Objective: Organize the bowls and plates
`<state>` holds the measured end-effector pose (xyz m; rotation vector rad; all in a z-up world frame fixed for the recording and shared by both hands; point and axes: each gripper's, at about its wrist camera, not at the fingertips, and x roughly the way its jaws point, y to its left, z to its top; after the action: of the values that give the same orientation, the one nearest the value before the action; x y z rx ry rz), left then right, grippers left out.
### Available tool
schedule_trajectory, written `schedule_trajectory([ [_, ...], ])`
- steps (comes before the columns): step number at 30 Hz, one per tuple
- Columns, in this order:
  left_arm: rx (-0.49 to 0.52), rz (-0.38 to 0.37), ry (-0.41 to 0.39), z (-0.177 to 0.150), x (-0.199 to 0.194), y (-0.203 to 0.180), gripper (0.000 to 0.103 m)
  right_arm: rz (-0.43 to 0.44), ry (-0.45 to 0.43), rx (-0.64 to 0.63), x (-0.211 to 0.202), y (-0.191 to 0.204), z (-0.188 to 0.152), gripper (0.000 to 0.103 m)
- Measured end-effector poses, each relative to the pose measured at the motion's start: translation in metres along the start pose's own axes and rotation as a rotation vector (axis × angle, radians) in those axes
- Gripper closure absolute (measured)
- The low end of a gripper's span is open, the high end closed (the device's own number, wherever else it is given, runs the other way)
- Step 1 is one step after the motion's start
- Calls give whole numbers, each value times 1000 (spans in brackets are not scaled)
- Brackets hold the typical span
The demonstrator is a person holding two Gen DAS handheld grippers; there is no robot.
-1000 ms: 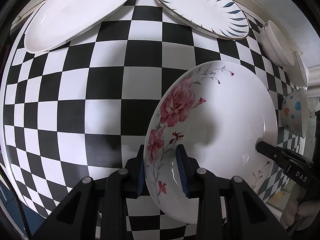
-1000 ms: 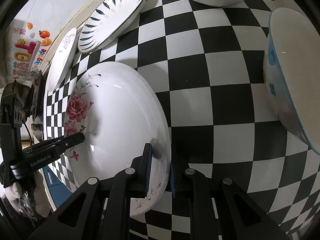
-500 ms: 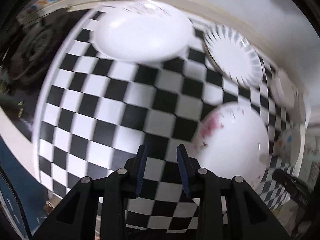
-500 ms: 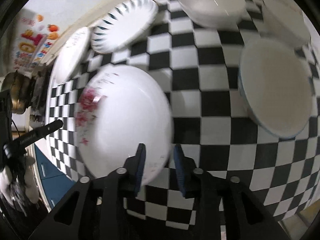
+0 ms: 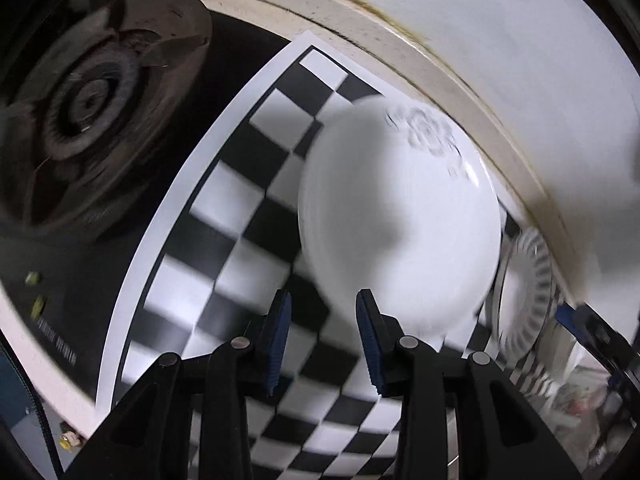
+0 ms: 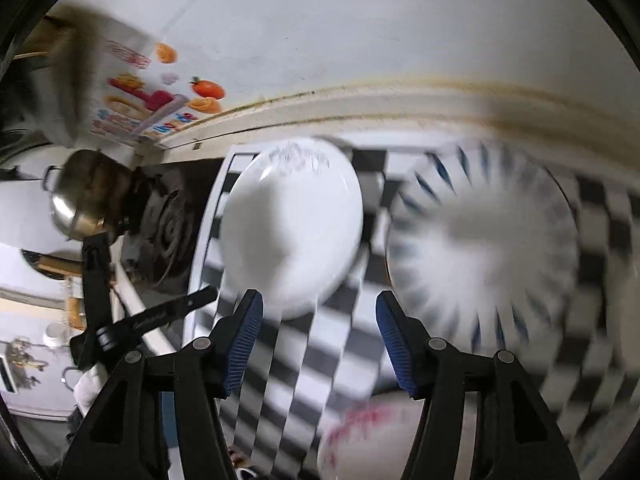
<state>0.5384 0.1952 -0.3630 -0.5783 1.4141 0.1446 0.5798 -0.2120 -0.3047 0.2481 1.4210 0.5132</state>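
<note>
A white plate with a grey flower print (image 5: 400,216) lies at the far left corner of the checkered mat (image 5: 224,240); it also shows in the right wrist view (image 6: 292,232). My left gripper (image 5: 322,340) is open and empty just in front of it. My right gripper (image 6: 318,340) is open wide and empty above the mat. A blue-striped plate (image 6: 484,264) lies to the right of the white one and shows in the left wrist view (image 5: 524,280). The pink rose plate (image 6: 368,436) lies on the mat below my right gripper. Both views are blurred.
A black gas stove burner (image 5: 92,108) lies left of the mat. A steel pot (image 6: 80,196) stands on the stove. The wall and counter ledge (image 6: 400,104) run just behind the plates. The left gripper shows in the right wrist view (image 6: 152,316).
Both grippers let go of the pink rose plate, opened and swung up and to the far left, toward the grey-flower plate. The rose plate now lies on the mat.
</note>
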Motion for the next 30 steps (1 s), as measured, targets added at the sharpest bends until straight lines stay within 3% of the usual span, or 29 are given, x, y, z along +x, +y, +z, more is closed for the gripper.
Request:
schedule_trajectory([
  [5,25,-16,71,39,29,3,72,-51,77,13,59,-6,60,41],
  [11,79,7,111,53,51,-4,72,-47,160,35,101,-23,86,46],
  [15,129,9,84,55,51,-7,73,-73,247,0,125,-22,87,67],
  [20,142,13,70,50,49,-2,80,-93,236,-53,127,-21,83,82],
  [30,162,31,25,28,30,-2,80,-49,181,-45,114,-23,65,85],
])
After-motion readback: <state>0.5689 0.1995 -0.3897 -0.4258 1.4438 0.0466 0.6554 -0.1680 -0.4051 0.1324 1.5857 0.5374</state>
